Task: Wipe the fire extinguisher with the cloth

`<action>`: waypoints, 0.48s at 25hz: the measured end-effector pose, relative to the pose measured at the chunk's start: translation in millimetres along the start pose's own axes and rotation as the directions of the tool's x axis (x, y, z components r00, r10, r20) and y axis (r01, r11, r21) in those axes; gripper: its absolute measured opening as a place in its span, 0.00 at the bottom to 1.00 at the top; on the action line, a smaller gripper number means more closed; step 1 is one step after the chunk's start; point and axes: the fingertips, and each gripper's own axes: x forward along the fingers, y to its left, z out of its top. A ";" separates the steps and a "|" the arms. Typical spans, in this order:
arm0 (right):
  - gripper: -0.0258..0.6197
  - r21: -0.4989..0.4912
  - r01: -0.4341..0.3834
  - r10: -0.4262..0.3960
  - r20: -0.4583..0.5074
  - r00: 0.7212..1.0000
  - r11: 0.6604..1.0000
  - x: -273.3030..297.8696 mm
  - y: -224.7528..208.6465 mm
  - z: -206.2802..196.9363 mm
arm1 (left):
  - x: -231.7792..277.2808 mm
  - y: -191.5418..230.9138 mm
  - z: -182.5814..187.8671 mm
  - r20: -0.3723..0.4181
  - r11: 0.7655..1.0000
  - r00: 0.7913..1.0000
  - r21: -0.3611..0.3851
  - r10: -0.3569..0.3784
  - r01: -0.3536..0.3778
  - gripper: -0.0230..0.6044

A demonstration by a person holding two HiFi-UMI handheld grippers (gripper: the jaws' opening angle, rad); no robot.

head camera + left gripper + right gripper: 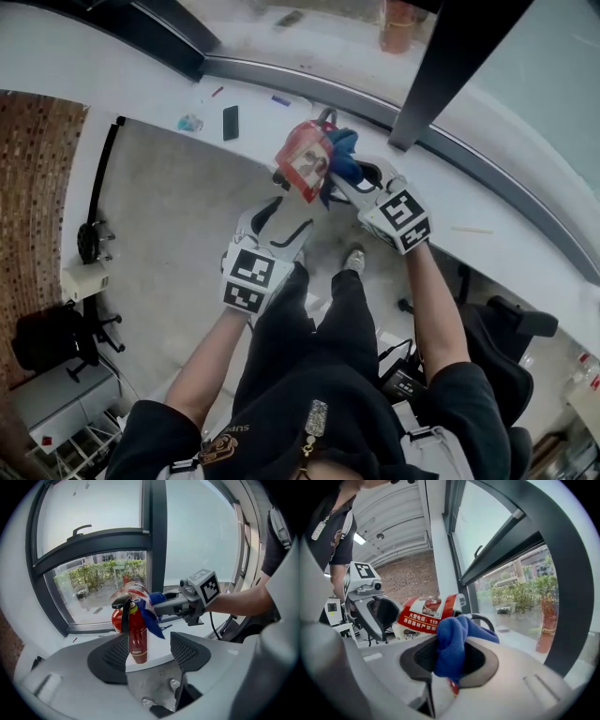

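Left gripper view has the fire extinguisher standing upright at the near edge of the white window ledge. Its lower body sits between the wide-spread jaws of the left gripper. The right pad stands clear of it; whether the left pad touches, I cannot tell. Reaching in from the right, the right gripper is clamped on a bunched blue cloth, which touches the extinguisher's top by the handle and a red hang tag. The long axis runs up and down, so the wipe likely goes downward. Grey floor lies below, with a brick wall on the left.
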 end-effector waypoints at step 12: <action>0.19 0.068 0.164 -0.161 -0.047 0.986 0.984 -4.1 2.0 -58.1 | 16.2 -23.8 -35.9 -0.061 0.999 0.997 0.000 -0.036 0.037 0.49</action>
